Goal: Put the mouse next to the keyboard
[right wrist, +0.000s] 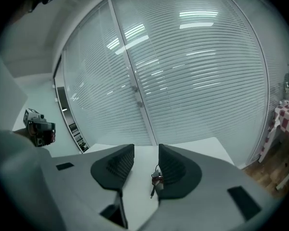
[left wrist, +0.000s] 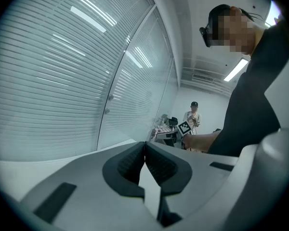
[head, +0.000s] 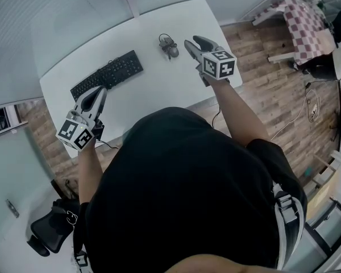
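While the left gripper [head: 98, 93] hangs closed and empty, the right gripper [head: 193, 41] gapes just beside the mouse [head: 170, 49] — near the keyboard [head: 108, 74], not touching — either reaching for it or letting go.

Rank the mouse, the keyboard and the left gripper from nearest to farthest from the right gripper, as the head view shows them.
1. Mouse: on the table, just left of the right gripper.
2. Keyboard: further left on the table.
3. Left gripper: at the keyboard's near edge, farthest.
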The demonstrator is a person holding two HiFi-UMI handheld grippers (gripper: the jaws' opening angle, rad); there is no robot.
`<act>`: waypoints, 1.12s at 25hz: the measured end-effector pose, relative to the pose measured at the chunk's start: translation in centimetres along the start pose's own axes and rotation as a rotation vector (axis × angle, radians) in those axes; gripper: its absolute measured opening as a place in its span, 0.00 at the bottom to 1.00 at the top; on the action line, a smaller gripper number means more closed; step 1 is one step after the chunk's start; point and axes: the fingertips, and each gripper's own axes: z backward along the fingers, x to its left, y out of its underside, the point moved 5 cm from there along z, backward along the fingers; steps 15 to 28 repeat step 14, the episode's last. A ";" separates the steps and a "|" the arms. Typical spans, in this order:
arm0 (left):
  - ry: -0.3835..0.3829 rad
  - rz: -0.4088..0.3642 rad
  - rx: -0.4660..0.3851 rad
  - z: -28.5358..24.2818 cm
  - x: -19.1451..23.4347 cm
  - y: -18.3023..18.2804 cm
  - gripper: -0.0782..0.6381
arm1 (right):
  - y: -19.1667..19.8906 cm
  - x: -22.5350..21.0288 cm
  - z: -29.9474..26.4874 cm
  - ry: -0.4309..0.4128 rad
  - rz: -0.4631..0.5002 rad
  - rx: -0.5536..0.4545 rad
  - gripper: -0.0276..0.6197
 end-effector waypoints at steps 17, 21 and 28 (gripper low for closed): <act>0.048 -0.027 -0.006 -2.4 -5.1 0.7 0.14 | -1.5 0.6 7.5 -0.011 0.025 -0.107 0.20; 0.048 -0.027 -0.006 -2.4 -5.1 0.7 0.14 | -1.5 0.6 7.5 -0.011 0.025 -0.107 0.20; 0.048 -0.027 -0.006 -2.4 -5.1 0.7 0.14 | -1.5 0.6 7.5 -0.011 0.025 -0.107 0.20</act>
